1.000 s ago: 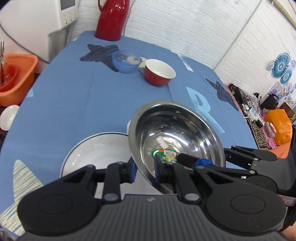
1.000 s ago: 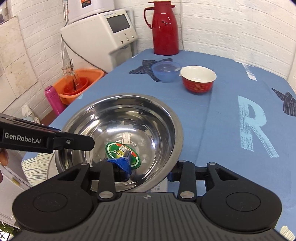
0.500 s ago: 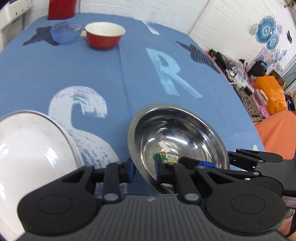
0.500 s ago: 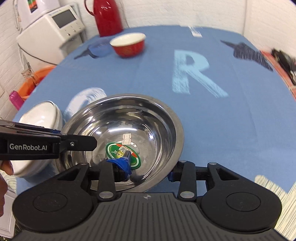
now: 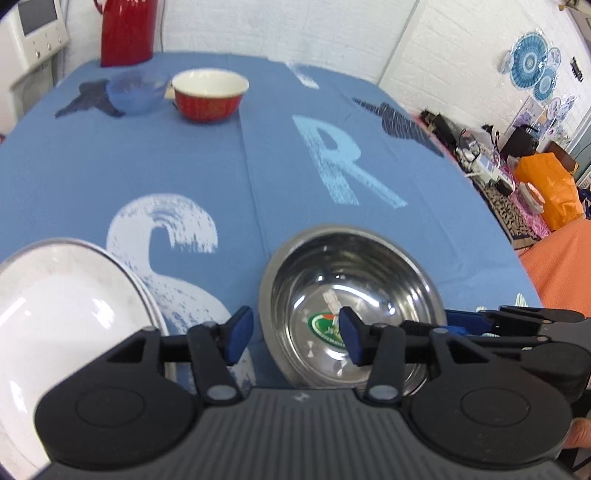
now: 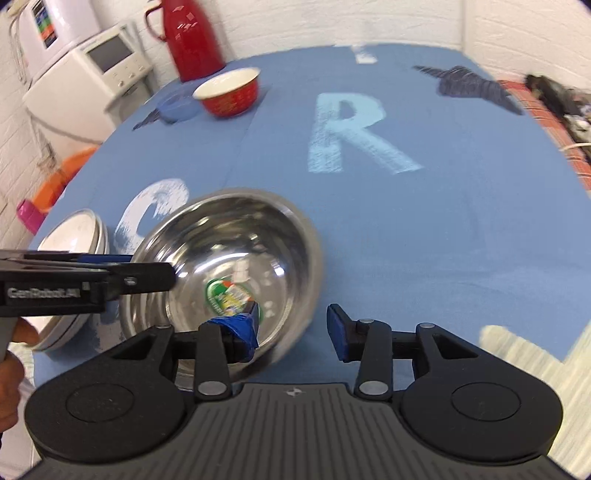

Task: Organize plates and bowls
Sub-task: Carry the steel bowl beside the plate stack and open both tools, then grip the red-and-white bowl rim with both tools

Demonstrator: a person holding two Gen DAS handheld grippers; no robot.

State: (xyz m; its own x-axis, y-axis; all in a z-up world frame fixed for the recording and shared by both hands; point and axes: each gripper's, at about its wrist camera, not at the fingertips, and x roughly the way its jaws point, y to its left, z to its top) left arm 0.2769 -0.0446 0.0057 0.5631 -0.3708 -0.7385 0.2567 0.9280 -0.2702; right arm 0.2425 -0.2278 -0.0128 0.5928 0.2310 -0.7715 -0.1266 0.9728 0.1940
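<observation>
Left wrist view: my left gripper (image 5: pixel 295 334) stands with jaws wide, its two blue pads straddling the near-left rim of the steel bowl (image 5: pixel 354 295) without touching it. The bowl sits on the blue cloth (image 5: pixel 229 155), just right of the white bowls (image 5: pixel 62 306), which look stacked in the right view. My right gripper (image 6: pixel 293 328) is likewise spread wide; its left pad hangs over the bowl's near edge, its right pad over bare cloth, gripping nothing.

I judge the steel bowl light and stiff but slick: thin polished metal that could slide out of a loose pinch or ring against the china. The rolled rim is the only sound hold, one pad inside the wall and one outside, squeezed firmly. The white bowls look heavier and chip-prone, so any contact there should be slow. A green label lies in the steel bowl's bottom.

Farther off, near the table's far end, a red bowl (image 5: pixel 209 94) stands just beside a blue bowl (image 5: pixel 135 91), both upright and yet to be gathered. Beyond them rises a red flask (image 5: pixel 127 31), with a white machine (image 6: pixel 99 70) off the table's left side.
</observation>
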